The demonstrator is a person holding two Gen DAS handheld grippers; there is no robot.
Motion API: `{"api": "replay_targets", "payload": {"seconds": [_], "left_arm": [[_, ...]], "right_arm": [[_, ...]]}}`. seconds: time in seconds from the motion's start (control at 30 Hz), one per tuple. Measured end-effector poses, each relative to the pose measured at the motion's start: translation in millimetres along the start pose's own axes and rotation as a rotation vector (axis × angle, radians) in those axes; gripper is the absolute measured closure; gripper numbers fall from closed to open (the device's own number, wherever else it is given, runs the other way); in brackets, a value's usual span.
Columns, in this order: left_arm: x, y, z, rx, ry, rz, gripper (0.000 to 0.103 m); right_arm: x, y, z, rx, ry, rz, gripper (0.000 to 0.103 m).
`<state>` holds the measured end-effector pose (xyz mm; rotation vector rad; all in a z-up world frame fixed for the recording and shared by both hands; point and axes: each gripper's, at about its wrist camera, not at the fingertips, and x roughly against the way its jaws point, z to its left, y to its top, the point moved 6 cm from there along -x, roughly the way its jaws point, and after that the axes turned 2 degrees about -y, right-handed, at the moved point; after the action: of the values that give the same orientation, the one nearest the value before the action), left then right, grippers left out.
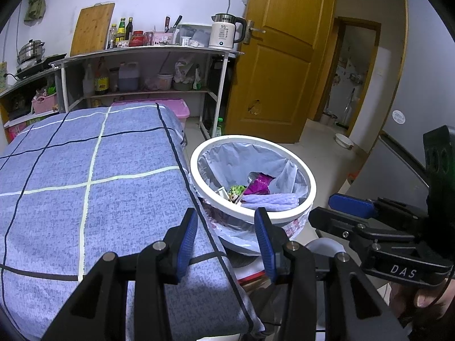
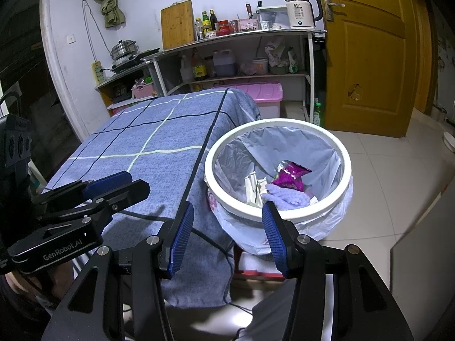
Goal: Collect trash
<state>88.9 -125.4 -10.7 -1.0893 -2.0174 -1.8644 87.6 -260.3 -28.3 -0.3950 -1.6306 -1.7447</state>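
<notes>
Trash [image 2: 284, 183] lay heaped in white-rimmed bin [image 2: 277, 170], lined w/ pale plastic bag [image 2: 335, 221] folded over rim and hanging down outside. Seen inside: purple foil snack wrapper [image 2: 290, 177], lavender knitted cloth [image 2: 287, 199], white paper packet [image 2: 251, 187], plus bits of green-printed wrapper [image 1: 237, 189] (clearer from left wrist cam). Bin stood on tiled floor [image 2: 384, 187], just beside edge of blue checked cloth [image 2: 148, 159] draped over table, bag touching cloth's hanging side.

Left gripper [image 1: 226, 244]: jaws apart, nothing between blue pads [image 1: 187, 244], hovered over cloth's right edge, pointed down toward bin. Right gripper [image 2: 227, 236]: jaws also apart, empty, held above gap between cloth and bin, right fingertip in front of bin's near rim. Each gripper showed in other's cam, right one [image 1: 369, 227] at far right of left view w/ fingers of person's hand [image 1: 423, 298] under it; left one [image 2: 85, 207] at left edge of right view, above cloth.

Behind: metal shelf unit [image 2: 256, 37] w/ white electric kettle [image 2: 303, 11], bamboo cutting board [image 2: 177, 25], sauce bottles [image 2: 206, 24] on top; jugs and tubs on lower shelf. Pink storage box [image 2: 261, 93] on floor behind table. Steel pot [image 2: 123, 48] on cooktop to left. Yellow-brown wooden door [image 2: 366, 56] to right (hole low in panel).
</notes>
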Motion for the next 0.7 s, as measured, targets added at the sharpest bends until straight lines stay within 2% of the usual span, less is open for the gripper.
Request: {"api": "replay_targets", "payload": {"seconds": [0.7], "left_arm": [[0.9,-1.8,0.1,-0.004,0.024,0.000,0.060]], "right_arm": [[0.1,-1.5,1.7,0.000,0.003,0.002,0.052]]}}
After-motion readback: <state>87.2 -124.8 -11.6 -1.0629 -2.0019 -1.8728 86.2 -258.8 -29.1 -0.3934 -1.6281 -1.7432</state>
